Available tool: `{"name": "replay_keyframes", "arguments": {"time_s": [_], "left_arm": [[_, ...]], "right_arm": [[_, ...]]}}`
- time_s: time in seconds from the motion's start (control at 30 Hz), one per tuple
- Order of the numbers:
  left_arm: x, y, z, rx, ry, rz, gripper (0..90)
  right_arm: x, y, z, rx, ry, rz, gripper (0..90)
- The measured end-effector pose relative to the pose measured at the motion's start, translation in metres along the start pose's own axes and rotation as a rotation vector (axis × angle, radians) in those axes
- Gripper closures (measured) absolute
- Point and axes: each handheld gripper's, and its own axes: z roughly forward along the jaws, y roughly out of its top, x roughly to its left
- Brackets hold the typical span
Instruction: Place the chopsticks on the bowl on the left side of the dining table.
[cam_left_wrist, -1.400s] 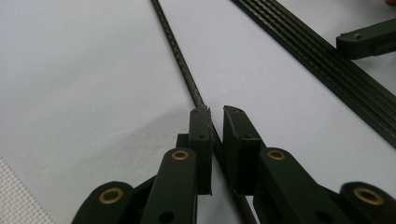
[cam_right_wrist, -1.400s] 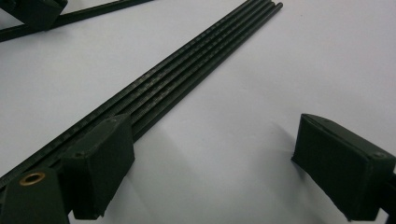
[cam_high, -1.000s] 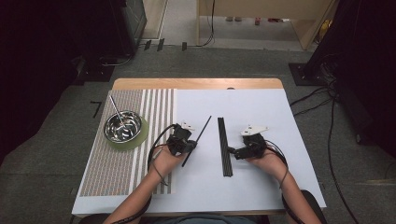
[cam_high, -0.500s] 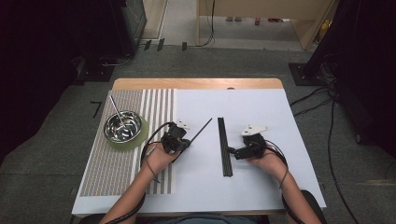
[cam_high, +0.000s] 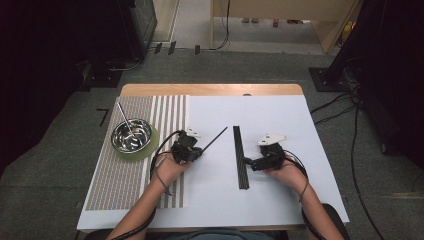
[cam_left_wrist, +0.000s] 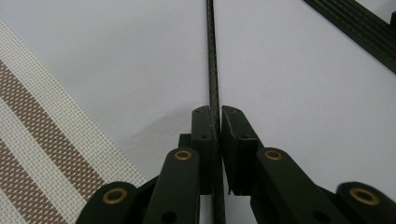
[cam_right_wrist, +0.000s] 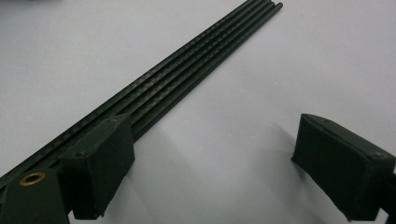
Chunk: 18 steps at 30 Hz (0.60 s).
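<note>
Black and thin, one rod (cam_high: 214, 138) is clamped between the fingers (cam_left_wrist: 205, 135) of the left gripper (cam_high: 192, 151); it points away from them toward 1 o'clock, over the white sheet of the bench (cam_high: 280, 200). A bundle of the same black rods (cam_high: 240, 156) lies flat at 3 o'clock from this gripper, running from 12 to 6 o'clock. The right gripper (cam_high: 255, 162) waits at the 3 o'clock side of the bundle with its fingers (cam_right_wrist: 100, 161) released and wide, one pad just beside the rods, nothing between them. At 9 o'clock a steel bowl (cam_high: 131, 135) stands on a green coaster (cam_high: 150, 150) on the striped mat (cam_high: 125, 185).

I judge that one rod is being carried away from the bundle. The next move asks for a steady, level carry, so the long free end does not swing or catch the bundle.
</note>
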Motion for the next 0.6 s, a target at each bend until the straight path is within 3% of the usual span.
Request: {"name": "replay_keyframes", "arguments": {"time_s": [0.07, 0.33, 0.6], "left_arm": [[-0.001, -0.001, 0.000, -0.008, 0.005, 0.007, 86.0], [0.004, 0.001, -0.002, 0.005, -0.021, -0.033, 86.9], [0.010, 0.002, -0.010, -0.016, -0.041, -0.051, 87.1]], "right_arm": [[0.000, 0.000, 0.000, 0.000, 0.000, 0.000, 11.9], [0.000, 0.000, 0.000, 0.000, 0.000, 0.000, 11.9], [0.000, 0.000, 0.000, -0.002, 0.001, 0.000, 11.9]]}}
